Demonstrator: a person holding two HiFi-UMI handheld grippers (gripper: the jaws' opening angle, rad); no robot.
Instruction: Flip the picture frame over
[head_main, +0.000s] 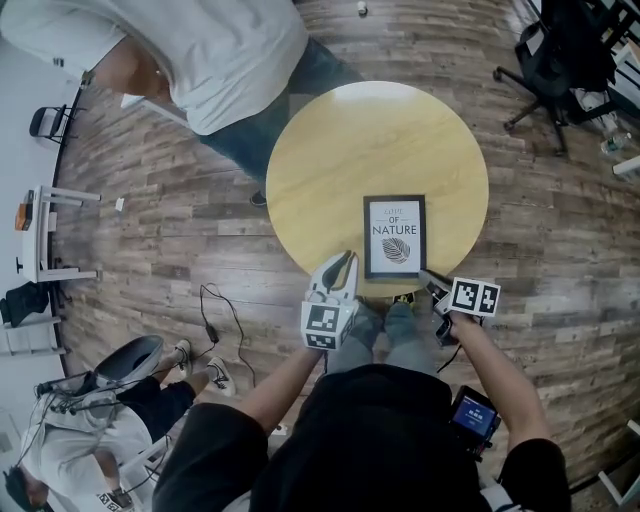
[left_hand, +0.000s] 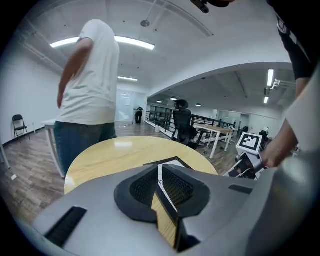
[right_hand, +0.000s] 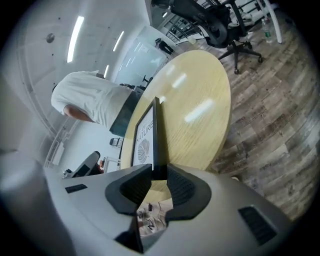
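Right tongs (right_hand: 159, 172) clamp the picture frame's (right_hand: 144, 142) near edge.

Black picture frame (head_main: 394, 236) — leaf print face up — lies near the edge of the round table (head_main: 340, 150).

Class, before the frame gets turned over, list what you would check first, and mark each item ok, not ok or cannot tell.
1. Right gripper grips the picture frame: ok, jaws closed on its near right corner.
2. Left gripper out of the way: ok, shut, empty, beside the frame.
3. Print faces up: ok.
4. Landing room on the table: ok, nothing else on it.
5. Bystander clear of the far rim: cannot tell.
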